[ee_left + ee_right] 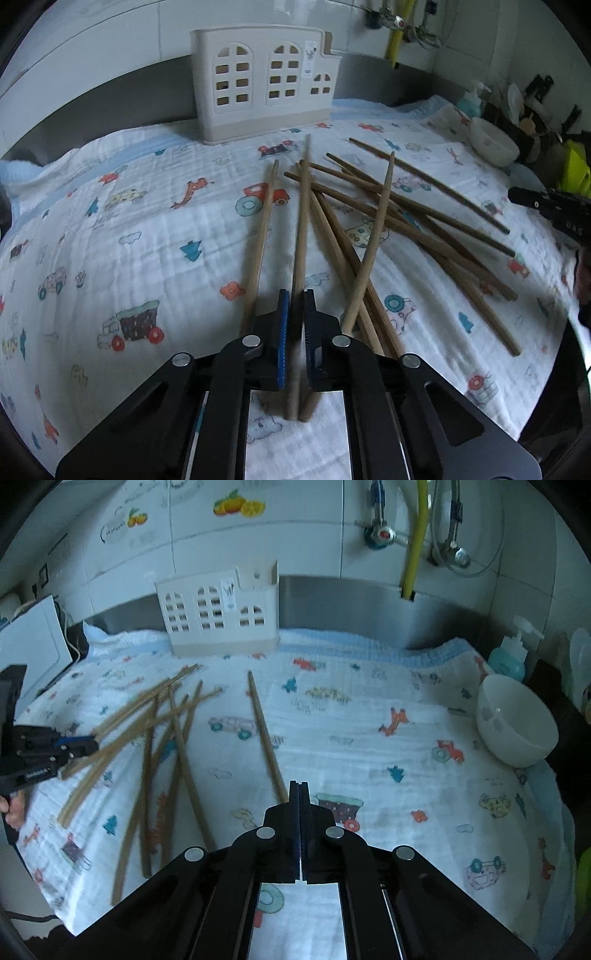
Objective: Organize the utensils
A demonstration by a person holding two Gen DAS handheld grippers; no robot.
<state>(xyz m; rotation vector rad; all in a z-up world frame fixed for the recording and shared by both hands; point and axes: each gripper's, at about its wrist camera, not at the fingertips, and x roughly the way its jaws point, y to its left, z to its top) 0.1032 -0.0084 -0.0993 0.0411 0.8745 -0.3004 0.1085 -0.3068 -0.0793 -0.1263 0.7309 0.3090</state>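
One light chopstick [301, 236] is gripped by the left claw [294, 295]; the right claw [299, 786] is closed, with a chopstick's [264, 731] near end beside it.

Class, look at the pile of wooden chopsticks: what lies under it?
Under the chopsticks lies a white cloth printed with cartoon vehicles. The surface beneath that cloth is covered and cannot be seen.

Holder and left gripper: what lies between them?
In the left wrist view, only printed cloth and the chopstick that the gripper clamps, pointing toward the holder.
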